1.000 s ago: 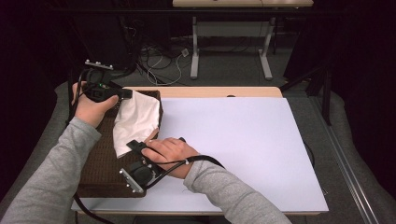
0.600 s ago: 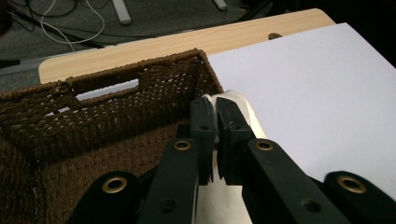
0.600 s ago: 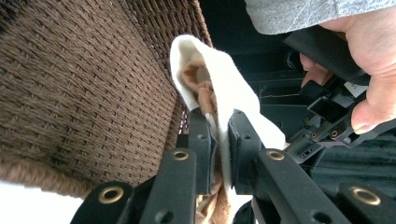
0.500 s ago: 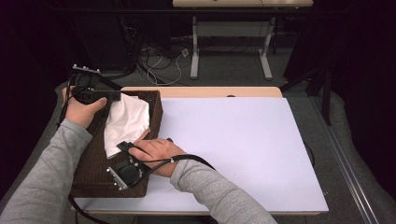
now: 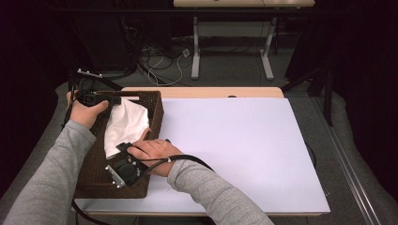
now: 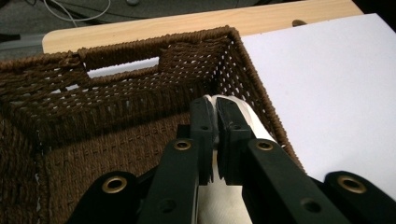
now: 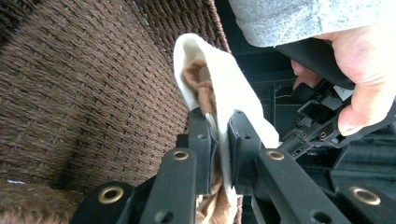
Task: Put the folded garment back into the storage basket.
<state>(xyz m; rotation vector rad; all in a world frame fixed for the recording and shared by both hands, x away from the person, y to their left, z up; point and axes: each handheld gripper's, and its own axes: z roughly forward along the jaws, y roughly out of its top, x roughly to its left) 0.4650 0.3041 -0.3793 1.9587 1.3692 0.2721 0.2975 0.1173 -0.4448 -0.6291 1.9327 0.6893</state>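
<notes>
The dark brown woven wicker basket [image 6: 116, 84] looked rough and bumpy, with little holes between the strands. The white cloth [image 5: 124, 124] looked soft and matt (it had a fuzzy brown side, seen in the right gripper view). The black gripper jaws looked like smooth, hard plastic with shiny brass-coloured rivets. The white tabletop sheet [image 5: 234, 150] was smooth and matt, edged by pale wood [image 5: 211, 92].

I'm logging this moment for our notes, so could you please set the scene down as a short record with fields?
setting: white table top, person's forearms reaching in from below
basket: brown woven basket at the table's left edge, with a handle slot in its wall
cloth: white cloth draped inside the basket
left tongs: shut on the cloth near the basket's far corner
right tongs: shut on the cloth, low inside the basket
right half of table: bare
</notes>
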